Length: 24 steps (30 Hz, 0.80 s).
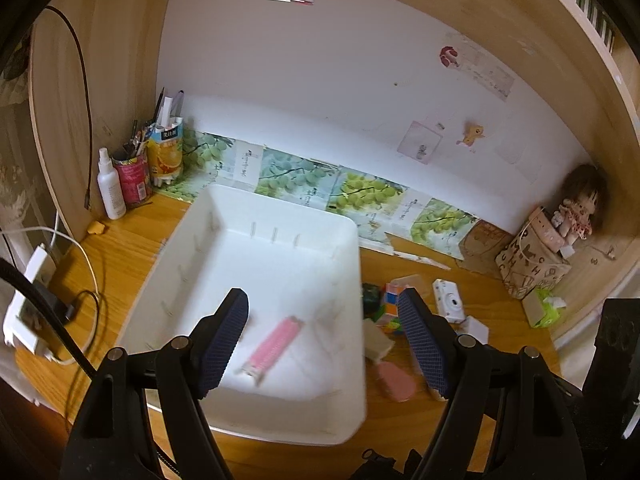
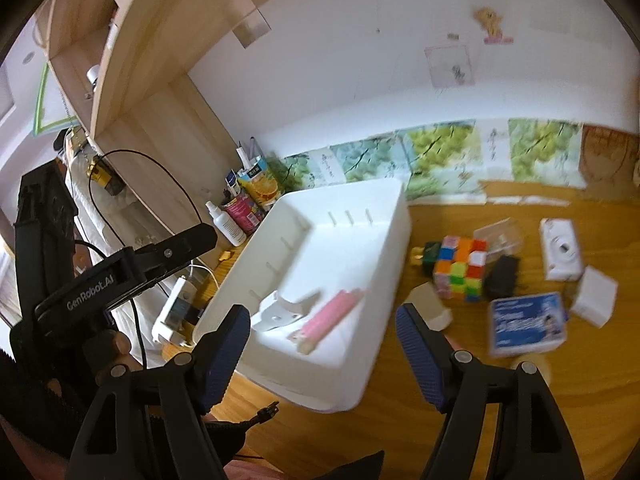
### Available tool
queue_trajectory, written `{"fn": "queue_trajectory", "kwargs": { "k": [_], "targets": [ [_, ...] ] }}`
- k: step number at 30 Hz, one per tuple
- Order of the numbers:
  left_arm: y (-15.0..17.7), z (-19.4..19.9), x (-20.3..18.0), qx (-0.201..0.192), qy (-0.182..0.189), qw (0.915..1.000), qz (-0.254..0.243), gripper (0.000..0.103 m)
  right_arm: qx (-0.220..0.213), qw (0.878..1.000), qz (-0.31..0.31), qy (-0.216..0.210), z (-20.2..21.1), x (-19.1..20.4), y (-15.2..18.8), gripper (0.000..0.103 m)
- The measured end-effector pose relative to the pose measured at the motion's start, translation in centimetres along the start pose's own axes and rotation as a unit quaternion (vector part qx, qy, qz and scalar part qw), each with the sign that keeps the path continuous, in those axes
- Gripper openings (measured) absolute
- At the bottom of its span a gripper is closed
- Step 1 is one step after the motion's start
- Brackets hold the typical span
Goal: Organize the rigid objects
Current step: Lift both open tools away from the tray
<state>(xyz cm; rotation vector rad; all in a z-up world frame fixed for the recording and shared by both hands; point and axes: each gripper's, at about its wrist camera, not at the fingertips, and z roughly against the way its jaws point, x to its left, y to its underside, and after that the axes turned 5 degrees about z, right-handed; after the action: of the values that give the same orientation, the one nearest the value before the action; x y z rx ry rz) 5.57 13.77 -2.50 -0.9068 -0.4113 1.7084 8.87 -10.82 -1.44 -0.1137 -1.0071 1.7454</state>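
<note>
A white plastic bin (image 1: 352, 248) (image 2: 400, 216) stands on the wooden desk. In it lie a pink ribbed bar (image 1: 274, 342) (image 2: 332, 314) and a white bracket-like piece (image 2: 280, 312). My left gripper (image 1: 324, 344) hovers open above the bin's near right part, with nothing between its blue pads. My right gripper (image 2: 322, 356) is open over the bin's near corner and holds nothing. Right of the bin lie a colour cube (image 2: 460, 272) (image 1: 390, 304), a white toy camera (image 2: 560, 250) (image 1: 450, 300), a blue-and-white box (image 2: 528, 324) and a pink oval piece (image 1: 396, 380).
A spray bottle (image 1: 110, 188), a red can (image 1: 132, 180) and a juice-carton pen holder (image 1: 166, 152) stand at the back left. A white power strip (image 1: 28, 304) with cables lies at the left. A doll (image 1: 576, 208) on a printed bag sits in the back right corner.
</note>
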Motion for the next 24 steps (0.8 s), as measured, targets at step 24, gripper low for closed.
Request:
{"fn": "queue_trajectory", "kwargs": {
  "k": [24],
  "targets": [
    [6.3,-3.7,-10.5,0.022,-0.021,0.9972,0.069,0.081,-0.015,0.993,0.116,0.034,7.4,-10.4,0.7,0.081]
  ]
}}
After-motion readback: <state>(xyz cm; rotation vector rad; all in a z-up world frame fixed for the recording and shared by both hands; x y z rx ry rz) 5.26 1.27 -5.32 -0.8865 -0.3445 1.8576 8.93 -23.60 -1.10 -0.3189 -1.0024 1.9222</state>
